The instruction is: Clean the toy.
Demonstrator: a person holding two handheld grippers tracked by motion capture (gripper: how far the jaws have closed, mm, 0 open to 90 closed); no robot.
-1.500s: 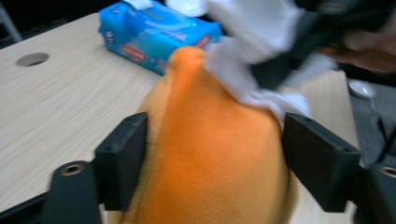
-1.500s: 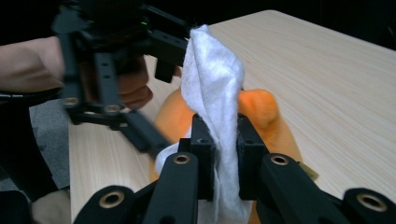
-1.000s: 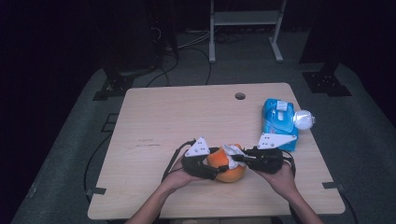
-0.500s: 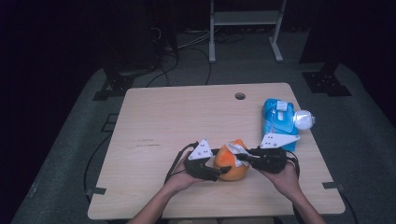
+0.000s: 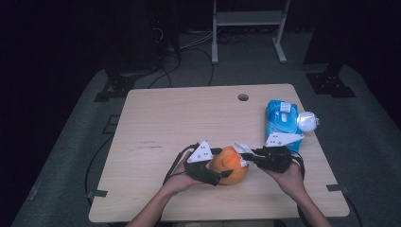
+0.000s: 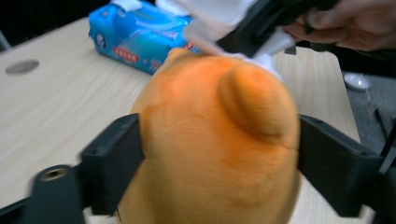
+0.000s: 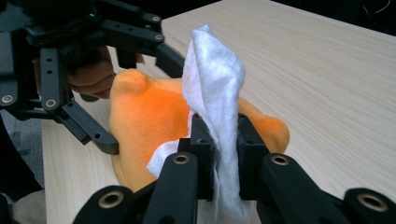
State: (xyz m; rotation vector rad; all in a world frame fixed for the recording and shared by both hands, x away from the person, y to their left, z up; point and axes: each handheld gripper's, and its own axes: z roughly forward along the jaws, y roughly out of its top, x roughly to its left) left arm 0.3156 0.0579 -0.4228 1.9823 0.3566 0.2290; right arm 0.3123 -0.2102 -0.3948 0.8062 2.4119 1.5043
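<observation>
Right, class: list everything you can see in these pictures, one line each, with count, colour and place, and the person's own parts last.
Plush toy: one, orange, near front edge of table, between the two grippers.
Wipe: one, white, pinched in the right gripper, against the toy.
Wipes pack: one, blue, right side of table.
Round object: one, white, at the pack's right.
Table: one, light wood, hole near the far edge.
Left gripper: one, black, jaws either side of the toy, just been opening.
Right gripper: one, black, shut on wipe.
Hands: two, bottom of high view.

Orange plush toy blurred, cut off below.
</observation>
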